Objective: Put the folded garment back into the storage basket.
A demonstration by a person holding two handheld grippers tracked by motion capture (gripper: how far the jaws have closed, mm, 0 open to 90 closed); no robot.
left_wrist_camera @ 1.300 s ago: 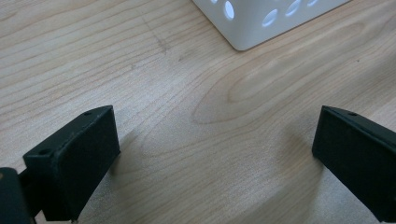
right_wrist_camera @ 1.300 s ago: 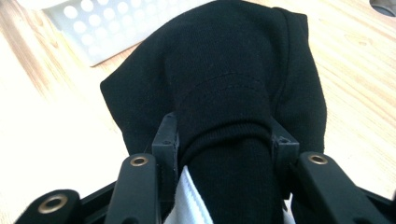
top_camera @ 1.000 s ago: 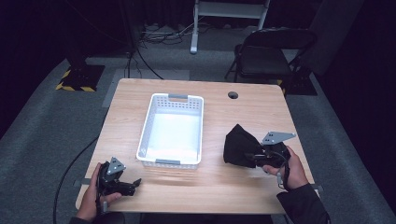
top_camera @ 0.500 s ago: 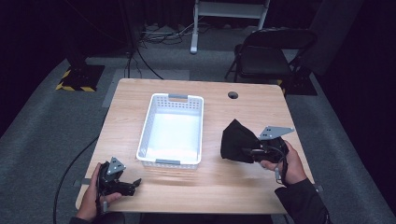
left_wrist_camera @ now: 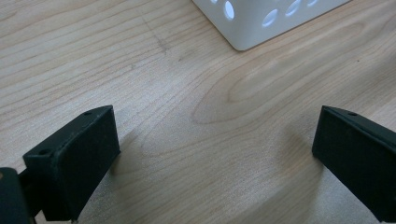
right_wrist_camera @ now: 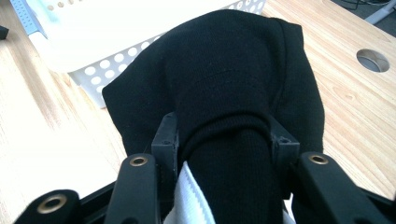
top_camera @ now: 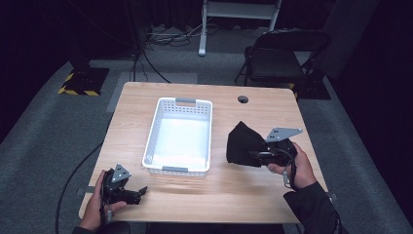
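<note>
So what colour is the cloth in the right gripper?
Black cloth, with a white ribbed edge beneath; the right gripper view shows it best.

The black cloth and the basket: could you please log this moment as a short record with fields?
held item: black cloth, knitted, bunched
holder: right gripper, jaws clamped on the cloth
cloth position: right of the white basket, lifted over the table
basket contents: nothing visible inside
left gripper: jaws wide apart, nothing between them, near the table's front left corner
</note>
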